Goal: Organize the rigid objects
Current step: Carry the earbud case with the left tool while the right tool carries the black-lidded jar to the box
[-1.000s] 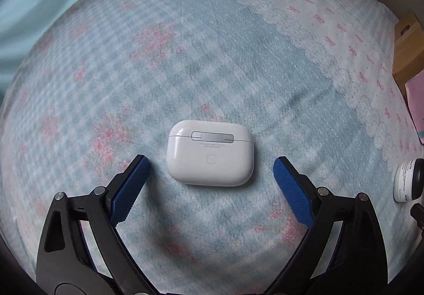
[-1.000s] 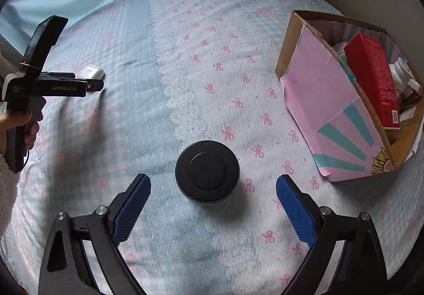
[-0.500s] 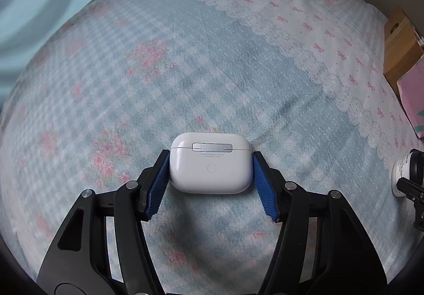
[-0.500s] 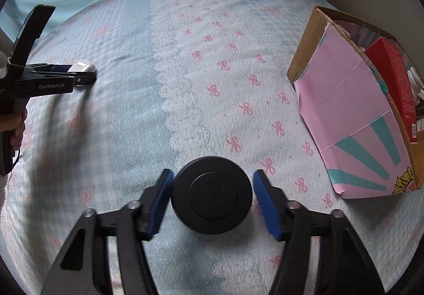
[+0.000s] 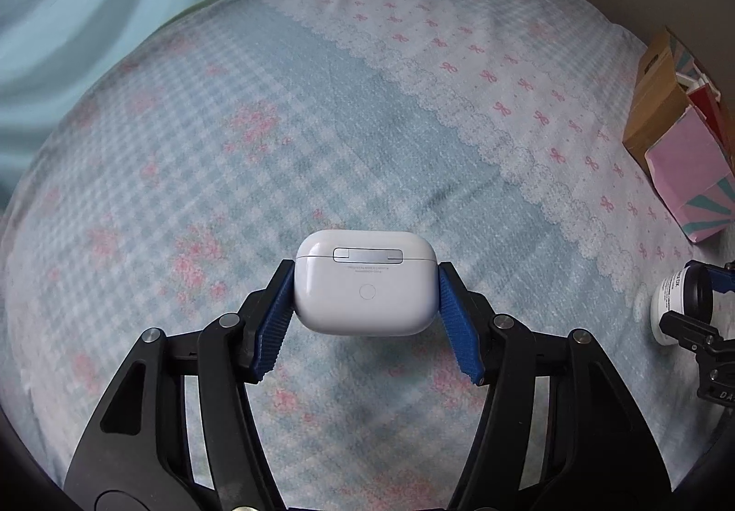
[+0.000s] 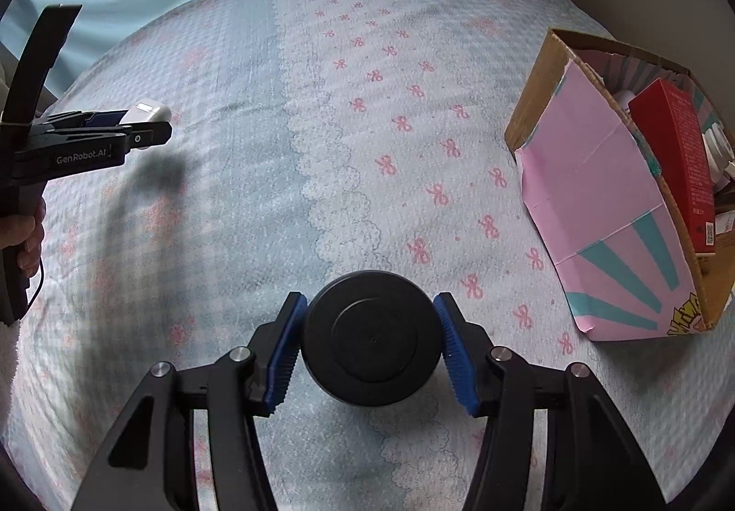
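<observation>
My left gripper point(image 5: 365, 277) is shut on a white earbud case point(image 5: 365, 287) and holds it lifted above the bed, its shadow below. It also shows in the right wrist view point(image 6: 147, 112), held by the left gripper point(image 6: 138, 130). My right gripper point(image 6: 370, 327) is shut on a black-lidded jar point(image 6: 371, 336), its blue pads against both sides. The jar shows side-on, white with a black lid, in the left wrist view point(image 5: 679, 310).
A pink and teal cardboard box point(image 6: 611, 208) stands at the right on the bed, holding a red carton point(image 6: 675, 157) and other items; it also shows in the left wrist view point(image 5: 680, 162). Blue checked bedspread point(image 5: 321, 120) covers the bed; curtain behind.
Both grippers closed from open onto their objects. The left one has lifted the earbud case off the bed. The right one holds the jar and has risen slightly.
</observation>
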`<state>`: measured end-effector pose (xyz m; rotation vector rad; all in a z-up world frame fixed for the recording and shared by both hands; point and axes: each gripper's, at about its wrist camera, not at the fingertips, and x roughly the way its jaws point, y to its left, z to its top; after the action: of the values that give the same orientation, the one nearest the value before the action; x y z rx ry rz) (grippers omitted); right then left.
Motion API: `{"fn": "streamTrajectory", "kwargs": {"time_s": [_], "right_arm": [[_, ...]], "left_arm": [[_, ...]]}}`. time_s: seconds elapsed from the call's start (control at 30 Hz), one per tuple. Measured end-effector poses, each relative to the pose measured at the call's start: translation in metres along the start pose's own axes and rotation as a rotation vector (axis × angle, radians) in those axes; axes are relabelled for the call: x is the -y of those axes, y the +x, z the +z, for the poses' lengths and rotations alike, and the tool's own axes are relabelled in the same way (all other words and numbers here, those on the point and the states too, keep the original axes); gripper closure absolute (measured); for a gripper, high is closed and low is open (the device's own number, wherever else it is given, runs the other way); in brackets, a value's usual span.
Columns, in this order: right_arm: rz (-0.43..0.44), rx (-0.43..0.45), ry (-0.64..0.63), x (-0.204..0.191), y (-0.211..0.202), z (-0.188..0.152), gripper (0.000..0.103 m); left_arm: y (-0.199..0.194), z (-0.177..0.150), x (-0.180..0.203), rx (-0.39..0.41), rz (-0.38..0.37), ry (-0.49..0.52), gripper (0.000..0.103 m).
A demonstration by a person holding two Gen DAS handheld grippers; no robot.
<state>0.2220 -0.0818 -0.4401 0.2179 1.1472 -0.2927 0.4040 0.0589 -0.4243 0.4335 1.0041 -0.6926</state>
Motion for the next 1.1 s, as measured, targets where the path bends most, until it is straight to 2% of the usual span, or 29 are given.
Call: {"fn": "streamTrajectory", "kwargs": {"time_s": [0.3,0.53,0.83,0.97,1.1], "right_arm": [[0.027,0.065,-0.003,0.0,-0.069,0.017,0.051],[0.049,0.116,0.043,0.025,-0.139,0.031,0.051],[0.048,0.166,0.071,0.102,-0.223,0.048,0.051],[0.046,0.179,0.049,0.149,-0.244,0.055,0.051],[0.048,0.174,0.023,0.196,-0.249,0.06,0.051]], "left_arm": [[-0.081,0.02,0.03,0.069,-0.039,-0.003,0.046],[-0.153,0.043,0.068,0.125,-0.075,0.005,0.046],[-0.22,0.078,0.142,0.179,-0.109,-0.01,0.046],[-0.229,0.093,0.183,0.181,-0.108,-0.028,0.046],[-0.224,0.109,0.224,0.172,-0.111,-0.06,0.046]]}}
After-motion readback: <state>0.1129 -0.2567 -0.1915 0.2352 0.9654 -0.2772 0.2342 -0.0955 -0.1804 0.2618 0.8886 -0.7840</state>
